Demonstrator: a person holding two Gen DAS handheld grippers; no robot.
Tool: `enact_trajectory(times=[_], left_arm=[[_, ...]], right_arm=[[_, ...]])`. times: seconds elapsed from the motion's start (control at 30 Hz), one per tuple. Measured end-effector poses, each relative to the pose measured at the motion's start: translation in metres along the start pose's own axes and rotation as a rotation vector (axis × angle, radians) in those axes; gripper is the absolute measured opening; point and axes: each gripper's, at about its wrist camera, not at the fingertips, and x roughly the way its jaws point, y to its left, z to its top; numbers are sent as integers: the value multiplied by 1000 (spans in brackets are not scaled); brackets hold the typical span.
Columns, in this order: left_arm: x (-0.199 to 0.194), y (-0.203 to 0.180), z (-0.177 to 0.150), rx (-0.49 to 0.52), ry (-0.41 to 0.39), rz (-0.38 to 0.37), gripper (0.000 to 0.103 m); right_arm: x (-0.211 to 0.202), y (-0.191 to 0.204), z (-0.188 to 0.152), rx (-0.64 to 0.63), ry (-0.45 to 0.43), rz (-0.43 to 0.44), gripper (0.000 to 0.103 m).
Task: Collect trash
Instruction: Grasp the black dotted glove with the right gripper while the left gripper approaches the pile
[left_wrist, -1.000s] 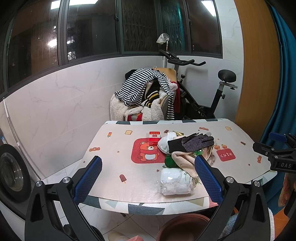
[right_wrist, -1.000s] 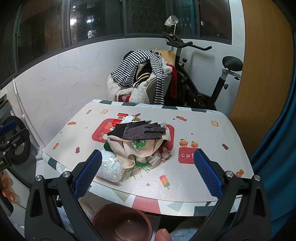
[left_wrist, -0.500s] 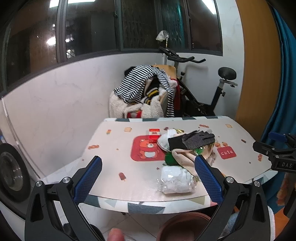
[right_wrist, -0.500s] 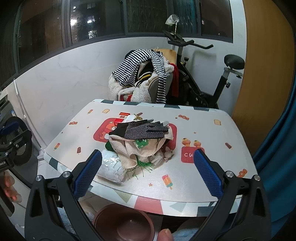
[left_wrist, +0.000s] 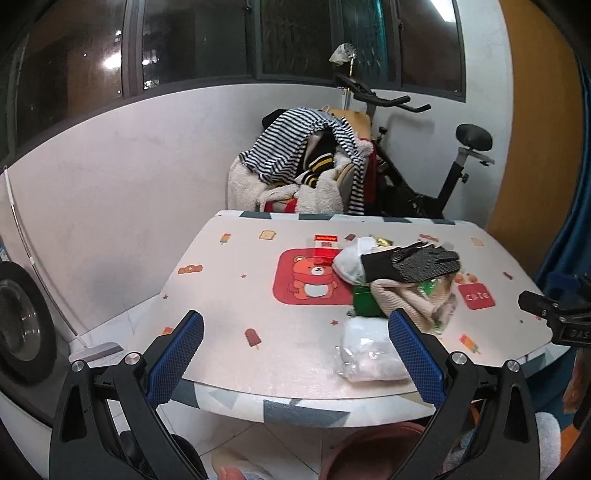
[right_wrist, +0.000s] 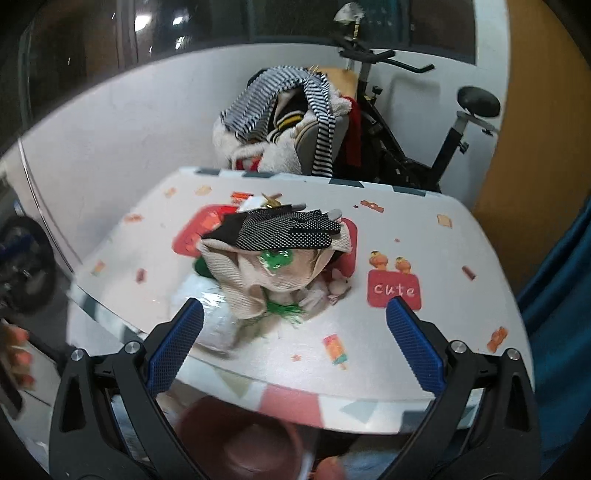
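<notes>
A heap of trash lies on the patterned table: a black dotted glove on top of a beige cloth, a green packet, a white plastic bag and a clear plastic bag near the front edge. In the right wrist view the glove tops the beige cloth. My left gripper is open and empty, short of the table's front edge. My right gripper is open and empty, in front of the heap.
A brown round bin stands on the floor below the table's front edge. A chair piled with clothes and an exercise bike stand behind the table. A washing machine is at the left. A blue curtain hangs at the right.
Both grippers have moved forward toward the table, so the heap looks larger. The right wrist view has blurred from the motion. Both stay open and empty.
</notes>
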Motion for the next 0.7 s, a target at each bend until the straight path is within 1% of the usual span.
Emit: enact_trajectory(times=[0.07, 0.1, 0.17, 0.2, 0.23, 0.33, 0.4, 0.47, 0.53, 0.63, 0.67, 0.7], left_arm=[[9, 5, -1, -14, 21, -4, 98], [15, 7, -2, -28, 35, -15, 98], [25, 10, -5, -53, 56, -17, 98], [29, 12, -6, -66, 65, -4, 98], [34, 16, -7, -82, 74, 24, 98], [43, 24, -9, -115, 77, 26, 98], [48, 28, -11, -127, 84, 27, 98], [53, 32, -14, -135, 91, 30, 98], [58, 34, -17, -142, 105, 15, 97], [67, 36, -21, -147, 125, -3, 91], [70, 36, -22, -148, 131, -7, 90], [72, 36, -23, -150, 136, -13, 89]], right_arm=[[12, 2, 6, -6, -12, 15, 96], [23, 3, 12, 3, -14, 30, 89], [43, 4, 22, 13, 0, 66, 81], [57, 8, 29, 18, 9, 86, 81], [69, 12, 36, 19, 10, 100, 81], [104, 26, 52, 9, 16, 107, 74], [131, 38, 60, 2, 27, 104, 68], [152, 47, 66, -3, 37, 87, 65], [168, 51, 69, 2, 47, 68, 64], [191, 54, 70, 12, 77, 36, 59], [196, 54, 69, 11, 87, 27, 54], [200, 56, 67, -2, 95, 14, 41]])
